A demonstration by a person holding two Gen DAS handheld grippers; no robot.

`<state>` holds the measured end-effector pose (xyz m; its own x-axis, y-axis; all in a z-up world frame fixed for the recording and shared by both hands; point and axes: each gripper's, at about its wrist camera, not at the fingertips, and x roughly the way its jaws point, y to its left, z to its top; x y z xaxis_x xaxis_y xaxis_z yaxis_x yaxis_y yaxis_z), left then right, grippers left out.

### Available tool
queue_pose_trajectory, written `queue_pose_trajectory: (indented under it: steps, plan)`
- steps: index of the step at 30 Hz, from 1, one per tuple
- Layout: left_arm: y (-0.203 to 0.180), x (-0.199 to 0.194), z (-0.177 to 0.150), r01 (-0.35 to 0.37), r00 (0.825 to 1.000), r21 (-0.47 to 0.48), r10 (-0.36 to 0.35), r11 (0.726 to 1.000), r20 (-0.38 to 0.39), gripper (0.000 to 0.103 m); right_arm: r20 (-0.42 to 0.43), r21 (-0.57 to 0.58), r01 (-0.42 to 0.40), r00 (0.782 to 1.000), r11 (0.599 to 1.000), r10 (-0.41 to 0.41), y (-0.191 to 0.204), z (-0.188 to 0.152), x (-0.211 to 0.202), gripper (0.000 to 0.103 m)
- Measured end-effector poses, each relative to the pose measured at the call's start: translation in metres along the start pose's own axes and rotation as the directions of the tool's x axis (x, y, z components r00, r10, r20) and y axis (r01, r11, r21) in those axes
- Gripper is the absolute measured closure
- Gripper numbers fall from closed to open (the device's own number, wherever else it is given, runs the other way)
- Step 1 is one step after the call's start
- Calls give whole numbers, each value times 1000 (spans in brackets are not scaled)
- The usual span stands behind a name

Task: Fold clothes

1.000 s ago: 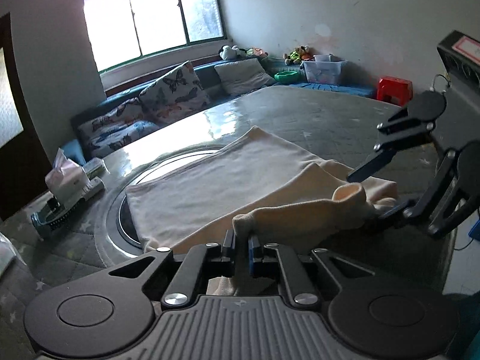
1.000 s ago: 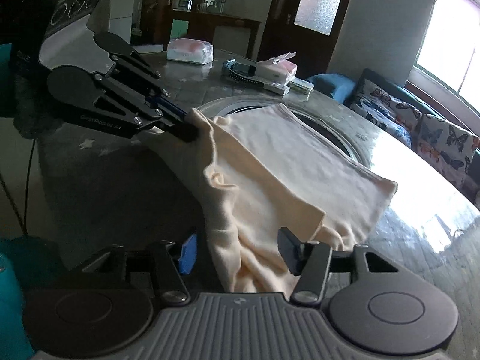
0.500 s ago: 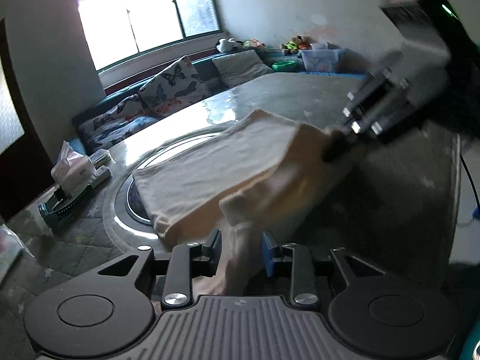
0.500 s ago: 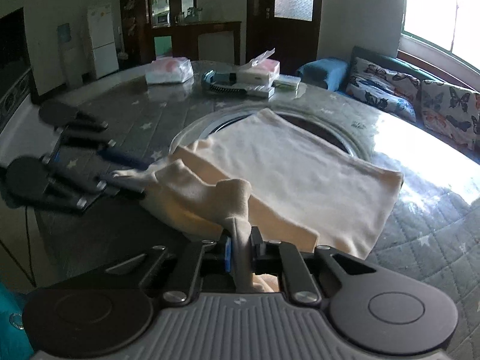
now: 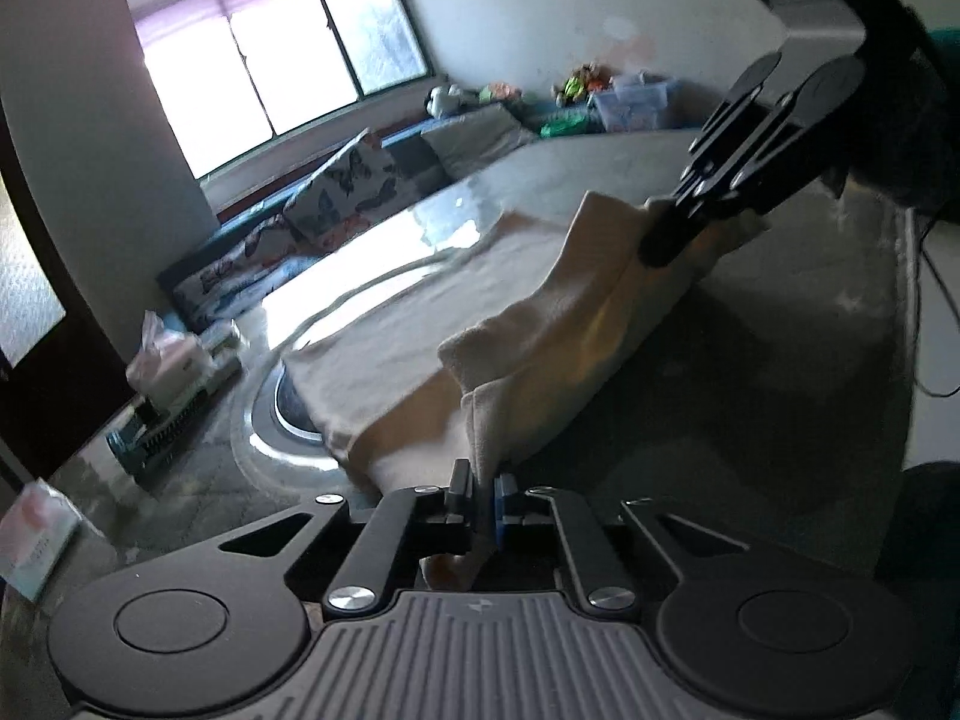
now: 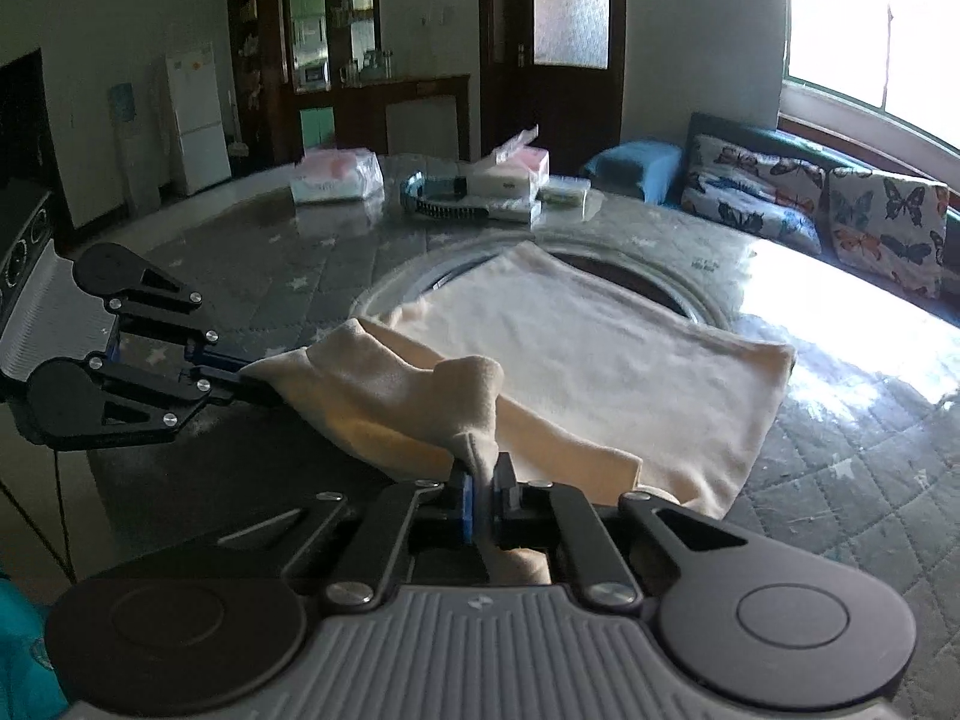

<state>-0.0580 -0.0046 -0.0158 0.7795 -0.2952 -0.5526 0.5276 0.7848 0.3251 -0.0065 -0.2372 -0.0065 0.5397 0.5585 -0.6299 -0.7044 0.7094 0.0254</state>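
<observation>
Left wrist view. Left gripper [image 5: 486, 495]: jaws have just been closing and are now clamped on a bunched corner of the cream garment [image 5: 420, 324], cloth pinched between the pads. The garment runs forward from the fingers across the grey quilted table [image 5: 780, 360], over the glass ring [image 5: 264, 438] ahead-left. Right gripper [image 5: 654, 246]: ahead-right, clenched on the garment's far raised corner. Tissue pack [image 5: 168, 360]: far left of the fingers.

Right wrist view. Right gripper [image 6: 483, 495]: jaws have just been closing, now pinching a gathered fold of the cream garment [image 6: 600, 348], which rises in a peak just ahead of the pads. The rest lies flat ahead-right on the table [image 6: 840, 480]. Left gripper [image 6: 252, 387]: ahead-left, gripping the garment's near-left corner. Tissue packs [image 6: 336, 177]: far ahead. Butterfly cushions [image 6: 810, 204]: far right.
</observation>
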Motion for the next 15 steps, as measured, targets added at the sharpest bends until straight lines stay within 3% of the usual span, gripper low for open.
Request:
queue_pose_trajectory:
  steps: [10,15]
  plan:
    - [-20,-73,5,76,996,5,-76,997,50,97,59,-38,-43,997,998,45,28,-15,-67,98]
    - [-23,-80,3,69,997,-41,-67,997,43,97,32,-50,-65,997,997,66,40,-21,-75,98]
